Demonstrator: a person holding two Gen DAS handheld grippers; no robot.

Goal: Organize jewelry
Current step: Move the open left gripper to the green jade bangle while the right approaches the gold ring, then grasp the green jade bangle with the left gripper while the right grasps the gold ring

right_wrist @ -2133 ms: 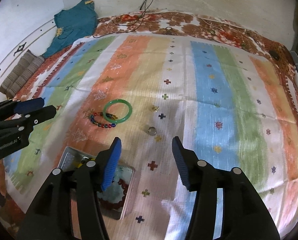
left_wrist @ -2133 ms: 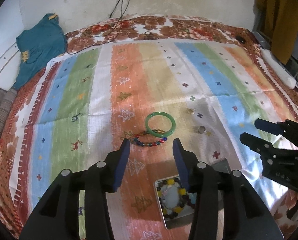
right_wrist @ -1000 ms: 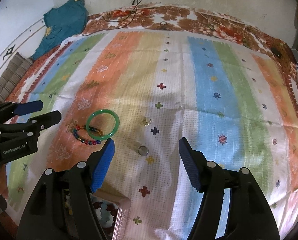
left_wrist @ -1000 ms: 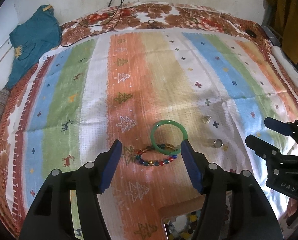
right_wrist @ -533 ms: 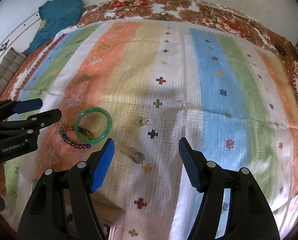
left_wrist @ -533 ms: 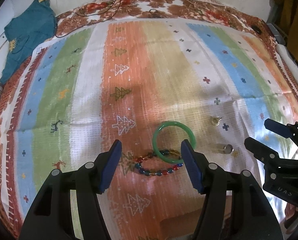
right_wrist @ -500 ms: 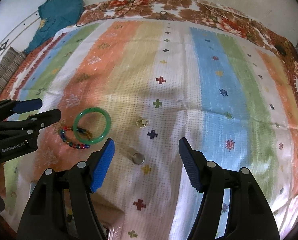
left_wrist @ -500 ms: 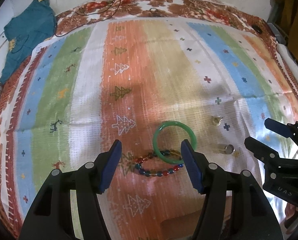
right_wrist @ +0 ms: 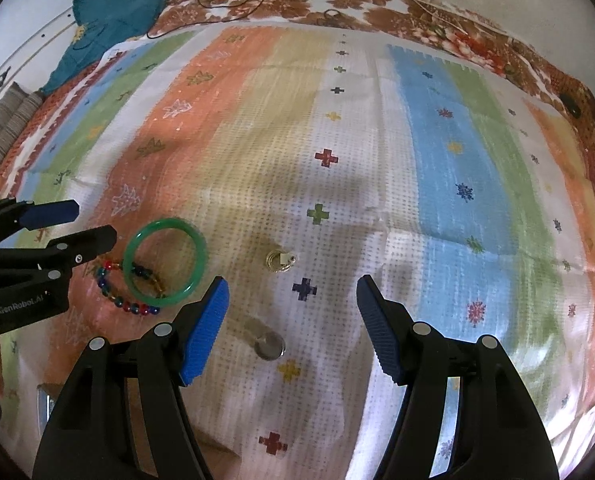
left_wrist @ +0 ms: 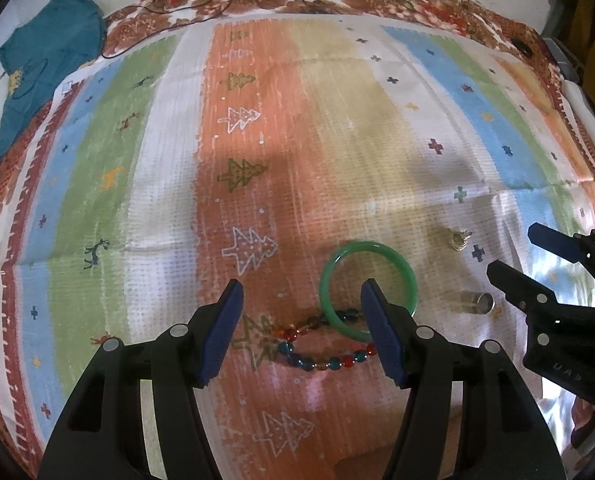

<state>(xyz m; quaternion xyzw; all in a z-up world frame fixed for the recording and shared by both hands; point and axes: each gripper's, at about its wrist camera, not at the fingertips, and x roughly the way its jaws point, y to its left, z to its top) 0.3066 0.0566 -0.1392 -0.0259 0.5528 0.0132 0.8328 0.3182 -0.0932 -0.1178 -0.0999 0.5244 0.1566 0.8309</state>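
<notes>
Jewelry risk: our left gripper (left_wrist: 301, 334), spread wide and empty, could snag the green bangle (left_wrist: 368, 288) overlapping the beaded bracelet (left_wrist: 321, 344) between its fingertips, dragging both.

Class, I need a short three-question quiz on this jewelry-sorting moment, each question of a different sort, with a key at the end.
1. True or false: the left gripper is shut on the green bangle.
2. Multiple choice: what does the green bangle partly lie over? A) the beaded bracelet B) the small silver ring C) the teal garment
3. Fill in: in the right wrist view, the small gold-coloured piece lies ____ from the camera than the small silver ring.

Key
1. False. Its jaws stand apart and hold nothing.
2. A. The bangle overlaps the bracelet's beads on the striped cloth.
3. Farther. The right gripper is open too.
</notes>
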